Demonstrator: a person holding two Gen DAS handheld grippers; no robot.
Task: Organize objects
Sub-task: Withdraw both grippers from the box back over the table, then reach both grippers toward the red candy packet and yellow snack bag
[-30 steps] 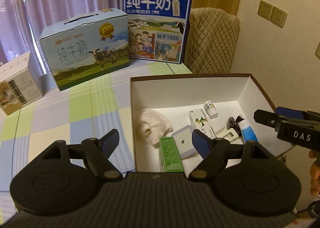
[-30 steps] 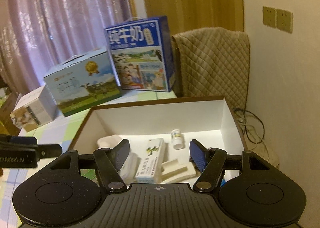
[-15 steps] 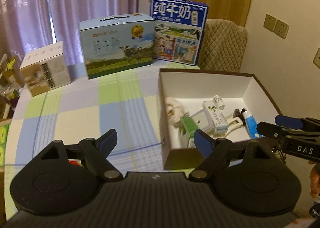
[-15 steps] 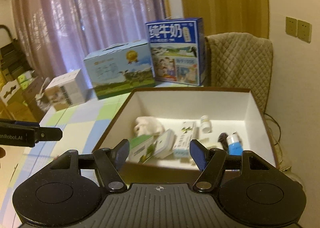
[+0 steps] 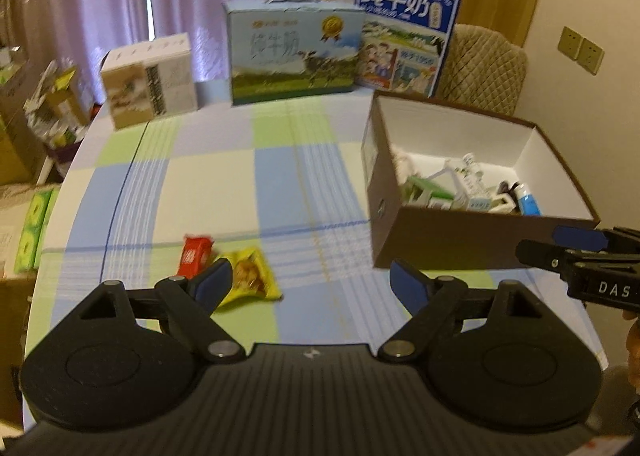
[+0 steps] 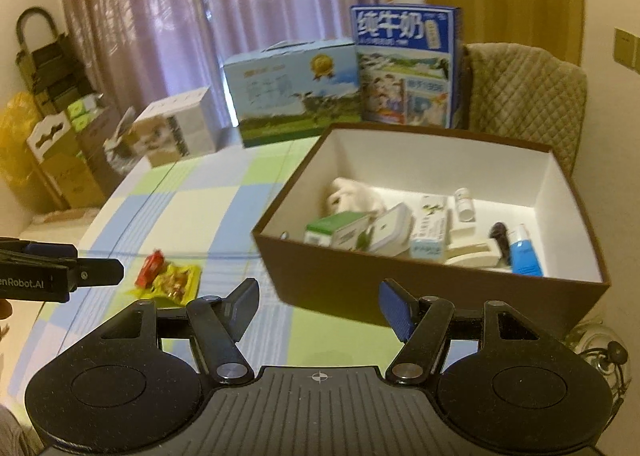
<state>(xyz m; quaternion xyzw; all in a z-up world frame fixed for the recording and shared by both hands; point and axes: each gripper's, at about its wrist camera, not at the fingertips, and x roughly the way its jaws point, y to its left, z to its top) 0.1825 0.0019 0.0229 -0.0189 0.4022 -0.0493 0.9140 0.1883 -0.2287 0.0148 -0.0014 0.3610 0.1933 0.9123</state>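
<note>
Item: yellow snack packet point(image 5: 249, 275), lying flat on the checked tablecloth point(image 5: 224, 184), touching a red snack packet point(image 5: 195, 255) on its left. Both lie well apart from the brown storage box point(image 6: 404, 288), which holds cartons, a small bottle and a blue tube. Left gripper point(image 5: 310, 283): fingers spread, empty, just above the yellow packet. Right gripper point(image 6: 318, 306): fingers spread, empty, facing the box. Handling advice: lower the left gripper squarely, pinch one packet edge only, avoid dragging its neighbour.
</note>
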